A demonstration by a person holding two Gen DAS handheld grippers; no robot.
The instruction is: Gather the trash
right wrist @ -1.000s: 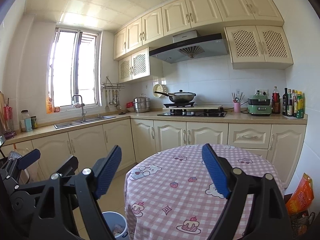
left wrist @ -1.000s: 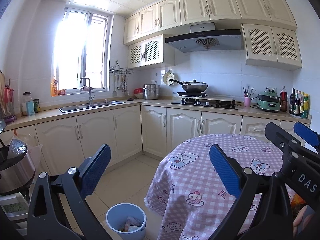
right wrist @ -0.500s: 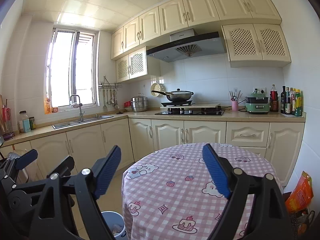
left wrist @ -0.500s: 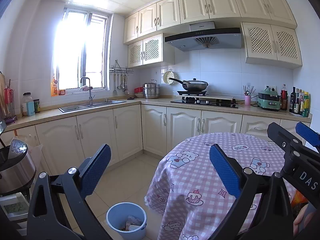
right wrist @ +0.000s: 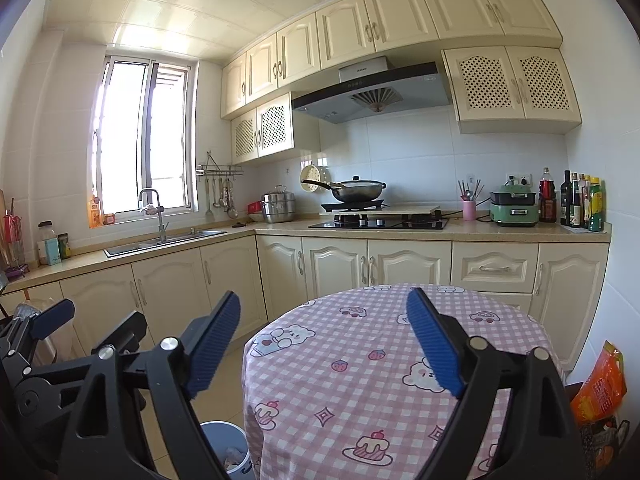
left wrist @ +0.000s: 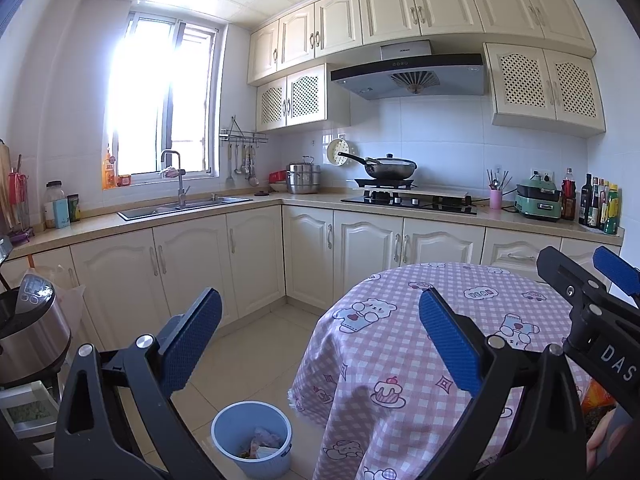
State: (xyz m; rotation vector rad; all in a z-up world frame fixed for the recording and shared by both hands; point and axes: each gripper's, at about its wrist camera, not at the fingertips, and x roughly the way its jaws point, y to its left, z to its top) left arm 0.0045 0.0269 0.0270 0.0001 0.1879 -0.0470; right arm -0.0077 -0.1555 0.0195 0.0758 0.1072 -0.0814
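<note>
A light blue trash bin (left wrist: 228,450) stands on the floor to the left of the round table (left wrist: 400,364), with crumpled trash (left wrist: 264,440) inside it. In the right wrist view the bin (right wrist: 219,428) peeks out at the bottom, beside the table (right wrist: 360,384). The pink checked tablecloth carries no loose objects that I can see. My left gripper (left wrist: 319,300) is open and empty, held above the floor and the table's left edge. My right gripper (right wrist: 324,298) is open and empty above the table top. One of its blue pads (left wrist: 616,272) shows at the right of the left wrist view.
Cream cabinets and a counter with a sink (left wrist: 184,206) and a stove (left wrist: 408,200) run along the far walls. A rice cooker (left wrist: 28,336) stands at the left. An orange bag (right wrist: 598,384) sits on the floor right of the table. Tiled floor lies between table and cabinets.
</note>
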